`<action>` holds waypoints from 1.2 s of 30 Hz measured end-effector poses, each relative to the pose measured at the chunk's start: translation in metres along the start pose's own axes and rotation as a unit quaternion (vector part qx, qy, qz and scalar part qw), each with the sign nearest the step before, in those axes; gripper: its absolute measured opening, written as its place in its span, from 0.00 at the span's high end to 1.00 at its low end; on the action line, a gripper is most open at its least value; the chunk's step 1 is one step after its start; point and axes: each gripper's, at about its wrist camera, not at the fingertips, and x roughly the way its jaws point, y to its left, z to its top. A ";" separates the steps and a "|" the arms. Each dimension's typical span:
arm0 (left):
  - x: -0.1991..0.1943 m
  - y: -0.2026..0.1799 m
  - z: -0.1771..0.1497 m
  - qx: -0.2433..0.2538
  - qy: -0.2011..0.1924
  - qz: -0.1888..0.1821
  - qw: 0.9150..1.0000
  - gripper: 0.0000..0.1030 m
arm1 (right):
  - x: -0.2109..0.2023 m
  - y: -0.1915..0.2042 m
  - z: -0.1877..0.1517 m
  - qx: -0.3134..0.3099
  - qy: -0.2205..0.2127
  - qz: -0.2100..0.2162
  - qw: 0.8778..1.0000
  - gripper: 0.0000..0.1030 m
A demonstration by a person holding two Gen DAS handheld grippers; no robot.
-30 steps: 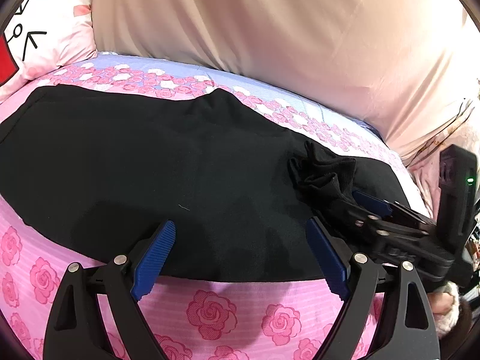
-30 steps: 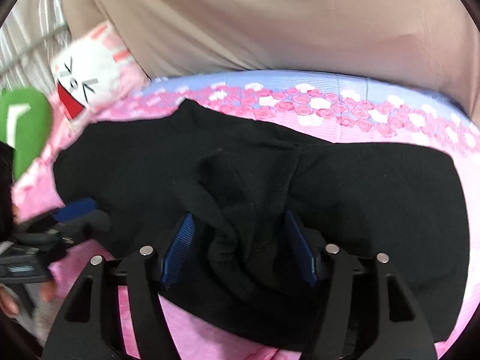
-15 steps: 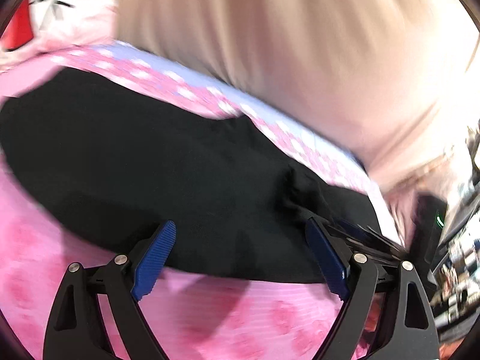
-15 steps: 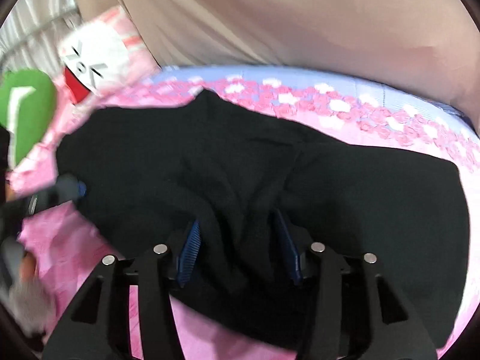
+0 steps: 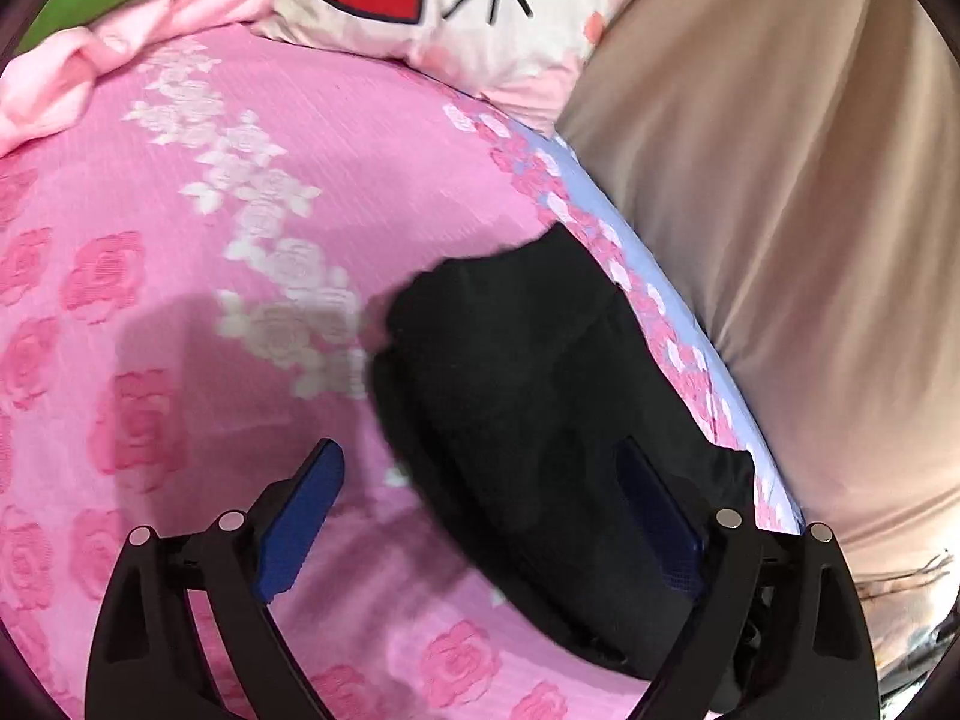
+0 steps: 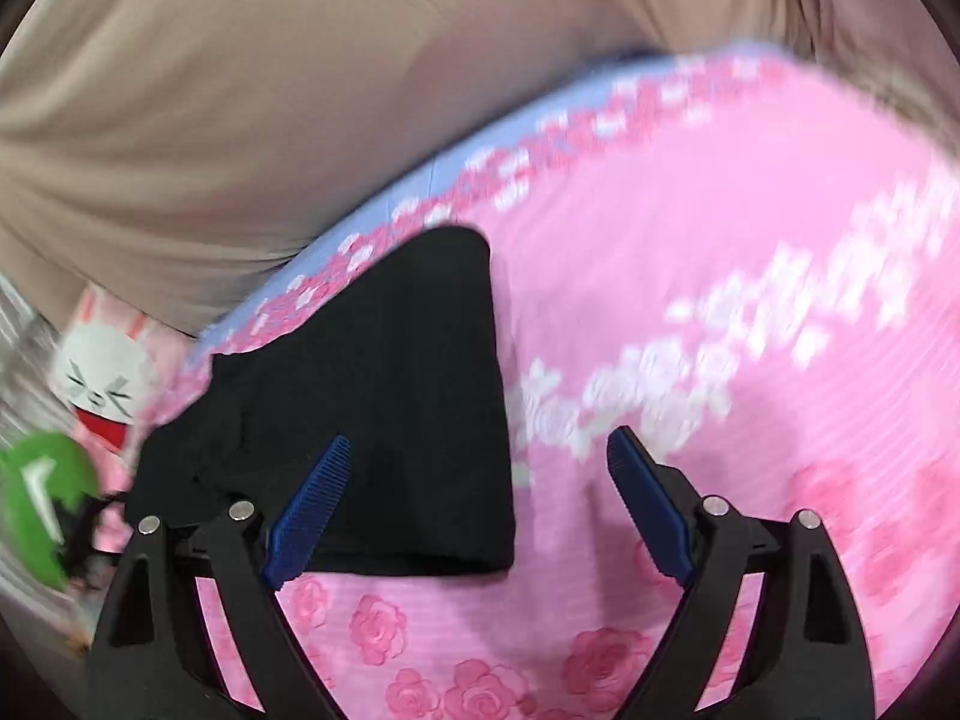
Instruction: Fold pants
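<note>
Black pants [image 5: 528, 420] lie flat on a pink rose-patterned bedspread [image 5: 180, 228]. In the left wrist view their rumpled left end reaches in between the fingers of my left gripper [image 5: 480, 516], which stands open; the pads do not press the cloth. In the right wrist view the pants [image 6: 390, 390] end in a straight right edge. My right gripper [image 6: 480, 504] hangs over that near right corner with its jaws opening wide. The corner lies below and between the blue pads [image 6: 312, 510], which do not touch it.
A big beige cushion [image 5: 780, 240] lines the far side of the bed. A white cartoon-rabbit pillow [image 5: 480, 0] and a green plush [image 6: 42, 498] lie off the pants' left end. Bare bedspread [image 6: 750, 300] stretches right of the pants.
The right gripper let go of the bunched cloth, opened wider and swung to the pants' right end. The left gripper swung to the left end. Both views have rolled.
</note>
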 end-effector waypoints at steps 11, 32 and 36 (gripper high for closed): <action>0.016 -0.014 0.001 -0.003 0.020 -0.067 0.998 0.89 | -0.001 0.010 0.012 -0.035 0.004 0.060 0.998 0.83; -0.017 -0.103 -0.058 0.075 0.021 -0.100 0.992 0.91 | -0.057 -0.083 0.001 -0.011 0.010 -0.007 1.000 0.78; -0.069 -0.215 -0.077 0.198 -0.007 -0.152 0.968 0.91 | -0.051 -0.079 -0.004 -0.017 0.005 -0.007 1.000 0.78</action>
